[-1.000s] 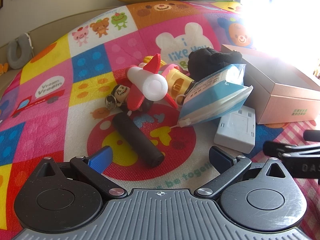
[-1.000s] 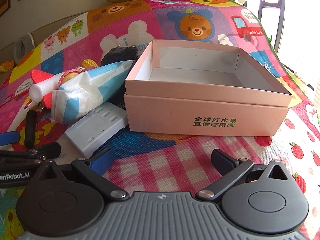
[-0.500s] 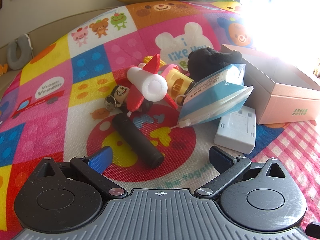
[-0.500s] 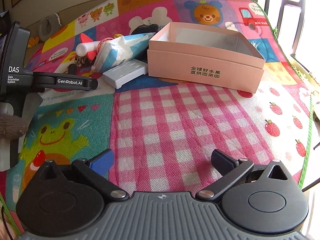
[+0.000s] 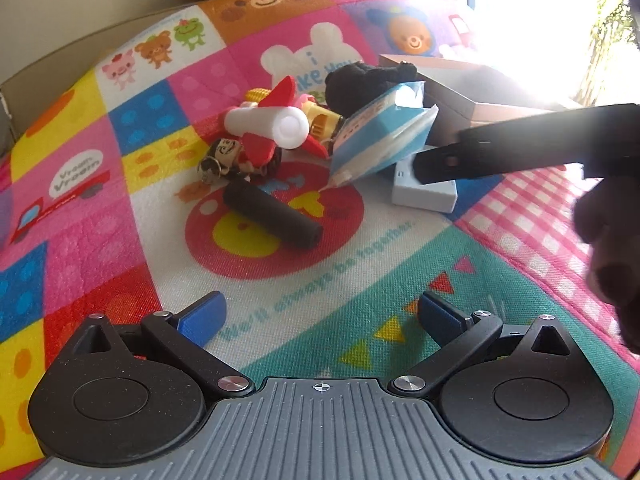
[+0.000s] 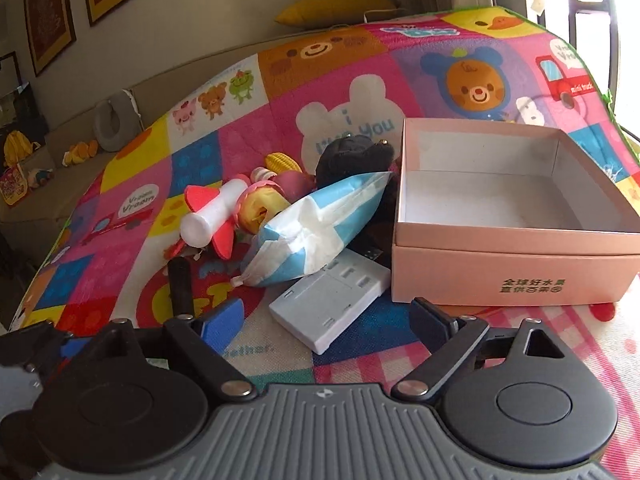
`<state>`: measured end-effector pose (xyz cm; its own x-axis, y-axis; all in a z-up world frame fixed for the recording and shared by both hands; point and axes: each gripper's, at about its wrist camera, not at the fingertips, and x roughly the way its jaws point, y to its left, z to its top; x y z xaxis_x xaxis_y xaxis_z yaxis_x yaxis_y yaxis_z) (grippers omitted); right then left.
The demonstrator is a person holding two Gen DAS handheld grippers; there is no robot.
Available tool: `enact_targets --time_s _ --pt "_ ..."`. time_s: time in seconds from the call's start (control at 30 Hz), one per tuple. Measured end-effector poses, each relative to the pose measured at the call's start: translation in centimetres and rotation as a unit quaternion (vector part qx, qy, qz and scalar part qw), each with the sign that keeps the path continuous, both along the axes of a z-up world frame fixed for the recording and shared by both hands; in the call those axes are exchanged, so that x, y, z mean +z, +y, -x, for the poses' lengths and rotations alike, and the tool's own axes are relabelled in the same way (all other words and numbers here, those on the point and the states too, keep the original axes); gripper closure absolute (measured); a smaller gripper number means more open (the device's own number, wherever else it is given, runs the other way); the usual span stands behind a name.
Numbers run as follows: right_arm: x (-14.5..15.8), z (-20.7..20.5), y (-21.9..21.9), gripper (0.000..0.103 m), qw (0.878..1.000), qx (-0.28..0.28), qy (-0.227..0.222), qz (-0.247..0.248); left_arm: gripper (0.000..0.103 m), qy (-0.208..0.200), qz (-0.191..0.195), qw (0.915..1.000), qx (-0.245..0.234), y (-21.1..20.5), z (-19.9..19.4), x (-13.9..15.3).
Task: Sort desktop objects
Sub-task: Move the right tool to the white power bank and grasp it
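Observation:
A heap of small objects lies on a colourful play mat: a white and red toy rocket (image 5: 276, 128) (image 6: 214, 214), a blue and white tissue pack (image 5: 380, 140) (image 6: 320, 224), a black cylinder (image 5: 272, 218) (image 6: 180, 286), a white flat box (image 6: 332, 300) (image 5: 424, 192), a black plush (image 6: 352, 156) and a figure keychain (image 5: 224, 158). An empty pink box (image 6: 516, 276) stands to their right. My left gripper (image 5: 320, 318) hangs open, short of the black cylinder. My right gripper (image 6: 328, 322) is closing, its jaws wide on either side of the white flat box's near corner, not touching it.
The mat (image 5: 312, 300) spreads around the heap, with a pink checked patch (image 5: 532, 216) on the right. The right gripper's black body (image 5: 520, 144) and a hand (image 5: 612, 248) cross the right side of the left wrist view. A yellow cushion (image 6: 340, 8) lies by the back wall.
My left gripper drew back from the heap, so the black cylinder sits farther off. My right gripper swung away to the right, then returned close over the white flat box.

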<state>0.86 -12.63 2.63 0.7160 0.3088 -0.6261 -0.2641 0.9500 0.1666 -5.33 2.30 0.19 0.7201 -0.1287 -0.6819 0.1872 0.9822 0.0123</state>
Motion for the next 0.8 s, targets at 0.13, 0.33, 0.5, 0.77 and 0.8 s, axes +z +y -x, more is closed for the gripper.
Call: enact_targets --time_s 0.13,0.33,0.5,0.77,0.8 --pt "-1.9 -1.9 2.3 0.022 1.0 -0.006 0.023 0.013 0.0 -0.035 0.014 0.9993 0.003 0.3 1.2 -0.5" --pt "-1.3 1.1 -0.4 0.083 0.997 0.029 0.019 0.064 0.0 -0.032 0.023 0.9992 -0.004 0.1 1.2 -0.1" --pt "-0.7 4.9 -6.7 0.082 0.995 -0.005 0.009 0.101 0.0 -0.01 0.062 0.9977 0.027 -0.1 -1.1 0.6" --pt "2.2 1.0 -18.6 0.0 0.975 -0.209 -0.065 -0.046 0.0 -0.062 0.008 0.9978 -0.022 -4.0 -3.7 1.0" --pt "2.0 -0.4 -19.4 0.0 0.971 -0.223 -0.061 -0.062 0.0 -0.074 0.006 0.9968 -0.03 -4.0 -3.5 1.0"
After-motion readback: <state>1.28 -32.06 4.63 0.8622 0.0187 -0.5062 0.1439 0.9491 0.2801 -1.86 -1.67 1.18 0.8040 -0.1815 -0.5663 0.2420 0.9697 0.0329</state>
